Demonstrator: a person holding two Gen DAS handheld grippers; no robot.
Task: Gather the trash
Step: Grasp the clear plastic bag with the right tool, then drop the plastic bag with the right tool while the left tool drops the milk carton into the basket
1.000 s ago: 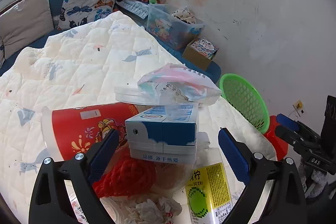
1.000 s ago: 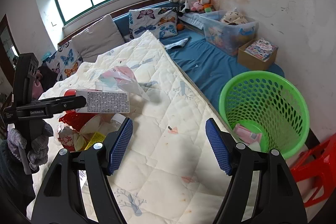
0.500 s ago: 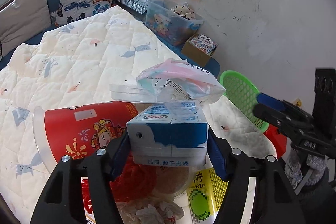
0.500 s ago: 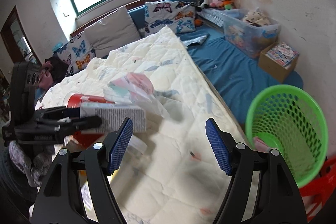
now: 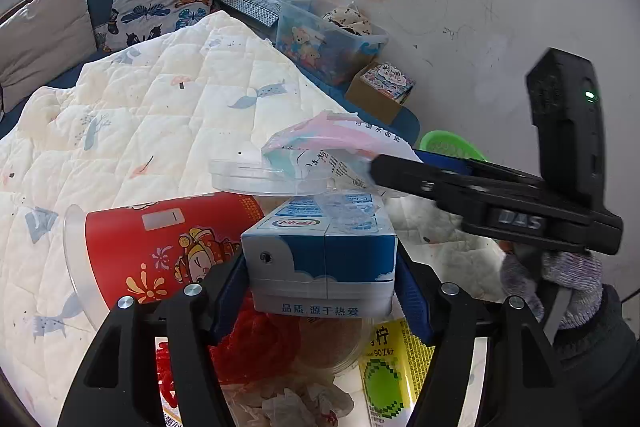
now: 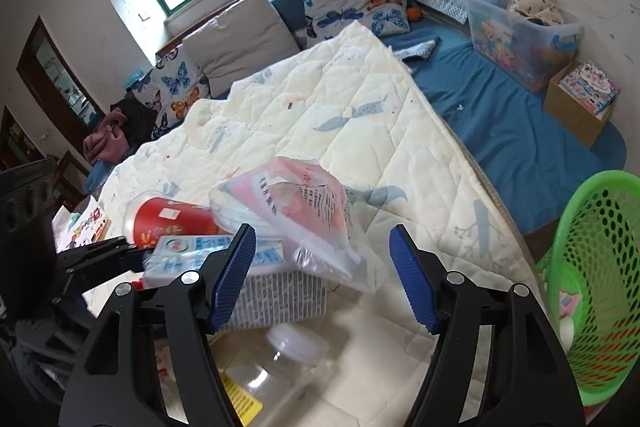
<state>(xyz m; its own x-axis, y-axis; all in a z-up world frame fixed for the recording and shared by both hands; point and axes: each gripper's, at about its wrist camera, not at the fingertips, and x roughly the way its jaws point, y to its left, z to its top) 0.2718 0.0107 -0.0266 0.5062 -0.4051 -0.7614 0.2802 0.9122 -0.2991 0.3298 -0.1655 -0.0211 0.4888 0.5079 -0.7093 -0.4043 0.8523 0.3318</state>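
Note:
My left gripper (image 5: 320, 267) is shut on a blue and white milk carton (image 5: 320, 251) above a trash pile on the quilt. The pile holds a red paper cup (image 5: 160, 247), a clear lid (image 5: 256, 179), a red net (image 5: 256, 347), crumpled tissue (image 5: 288, 403) and a yellow-labelled bottle (image 5: 384, 367). A pink and clear plastic bag (image 6: 304, 211) lies on the pile. My right gripper (image 6: 322, 247) is around the bag's lower end, its jaws closing, pads apart from the plastic. In the left wrist view the right gripper (image 5: 400, 167) reaches in from the right.
A green mesh basket (image 6: 592, 267) stands on the floor right of the bed and holds a few scraps. A clear storage box (image 6: 520, 35) and a cardboard box (image 6: 580, 103) sit on the blue mat (image 6: 500, 131). Pillows and plush toys line the far wall.
My left jaws closed onto the milk carton and lifted it slightly. My right gripper swung left, away from the green basket, and now sits at the plastic bag on the pile.

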